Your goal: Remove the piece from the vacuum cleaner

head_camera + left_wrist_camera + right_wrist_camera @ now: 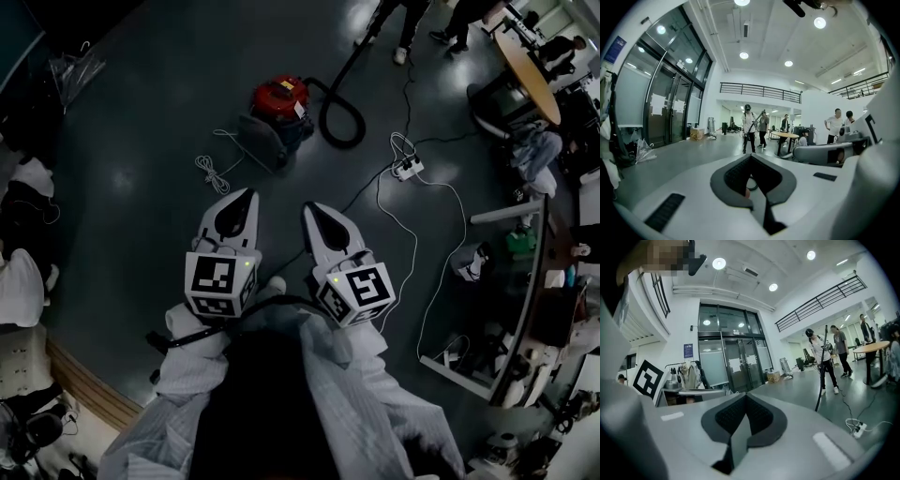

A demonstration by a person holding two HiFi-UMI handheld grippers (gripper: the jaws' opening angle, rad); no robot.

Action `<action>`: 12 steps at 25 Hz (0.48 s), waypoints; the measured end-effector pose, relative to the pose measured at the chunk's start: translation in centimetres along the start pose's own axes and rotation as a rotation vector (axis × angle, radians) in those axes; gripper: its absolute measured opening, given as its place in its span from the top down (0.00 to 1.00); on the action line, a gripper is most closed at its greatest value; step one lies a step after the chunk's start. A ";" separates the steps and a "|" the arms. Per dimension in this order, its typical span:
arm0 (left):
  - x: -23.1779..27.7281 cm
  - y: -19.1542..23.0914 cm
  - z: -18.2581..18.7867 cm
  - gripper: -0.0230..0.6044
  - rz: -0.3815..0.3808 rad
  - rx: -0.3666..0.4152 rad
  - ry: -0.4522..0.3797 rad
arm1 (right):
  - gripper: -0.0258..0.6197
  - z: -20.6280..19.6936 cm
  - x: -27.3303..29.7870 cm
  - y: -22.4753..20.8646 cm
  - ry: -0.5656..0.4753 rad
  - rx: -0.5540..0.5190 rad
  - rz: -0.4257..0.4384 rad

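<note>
While one red vacuum cleaner (279, 97) stands on the grey floor (141, 141), well apart from both grippers, its single black hose (342, 127) loops beside it and runs toward the top edge. One grey part (261, 141) sits against the cleaner's near side, its shape too dim to make out. Near it lie one coiled white cord (214, 172) and one white power strip (408, 169). Two grippers point toward the cleaner side by side. The left gripper (247, 195) and the right gripper (308, 207) each have their jaw tips pressed together on nothing. Through the low gap behind the left tips shows a red sliver (747, 192), too small to identify. Two standing people (405, 28) are cut off at the top edge above the legs.
</note>
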State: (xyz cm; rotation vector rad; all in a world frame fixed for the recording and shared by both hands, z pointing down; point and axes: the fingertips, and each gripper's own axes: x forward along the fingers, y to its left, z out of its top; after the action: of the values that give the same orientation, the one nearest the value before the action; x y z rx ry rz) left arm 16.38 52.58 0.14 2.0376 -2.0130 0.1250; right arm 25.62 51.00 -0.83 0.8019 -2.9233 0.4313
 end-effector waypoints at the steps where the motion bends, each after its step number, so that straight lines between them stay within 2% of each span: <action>1: 0.1 0.2 0.0 0.96 0.000 -0.001 0.000 | 0.96 0.0 0.3 0.0 0.000 0.001 0.001; 12: 5.7 3.9 -1.5 0.96 -0.004 0.002 0.085 | 0.96 -1.6 6.1 -3.2 0.049 0.071 -0.010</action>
State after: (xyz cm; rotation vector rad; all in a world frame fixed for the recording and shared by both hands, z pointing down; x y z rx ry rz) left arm 12.89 47.42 3.53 2.0022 -1.9582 0.2089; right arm 22.02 45.84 2.39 0.8027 -2.8717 0.5495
